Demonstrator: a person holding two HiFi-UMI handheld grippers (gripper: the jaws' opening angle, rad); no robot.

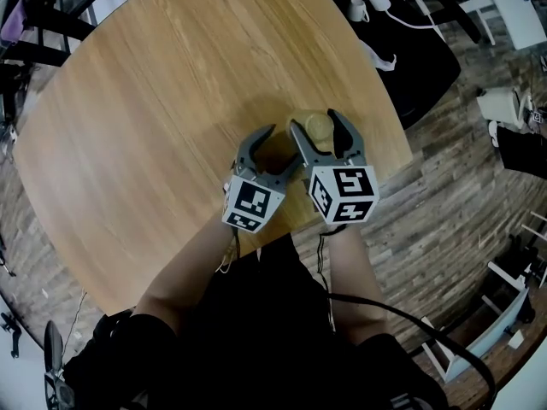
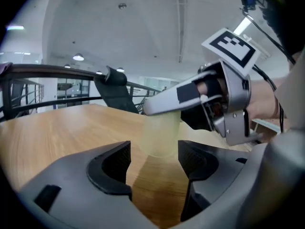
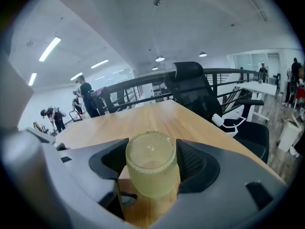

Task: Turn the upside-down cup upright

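Observation:
A pale yellow, translucent cup (image 1: 318,127) stands on the round wooden table (image 1: 154,118), close to its near right edge. In the right gripper view the cup (image 3: 151,168) shows its closed base on top, so it is upside down. My right gripper (image 1: 314,120) is open, one jaw on each side of the cup, and I see no squeeze on it. My left gripper (image 1: 280,148) sits just left of it, open and with nothing in it. In the left gripper view the cup (image 2: 162,135) stands beyond my left gripper (image 2: 155,159), with a right gripper finger (image 2: 167,99) across its top.
A black office chair (image 3: 195,94) stands past the table's far right edge, and a dark railing (image 3: 138,85) runs behind it. Several people (image 3: 86,97) are far off at the left. In the head view, white items (image 1: 367,2) lie on a dark surface at the top right.

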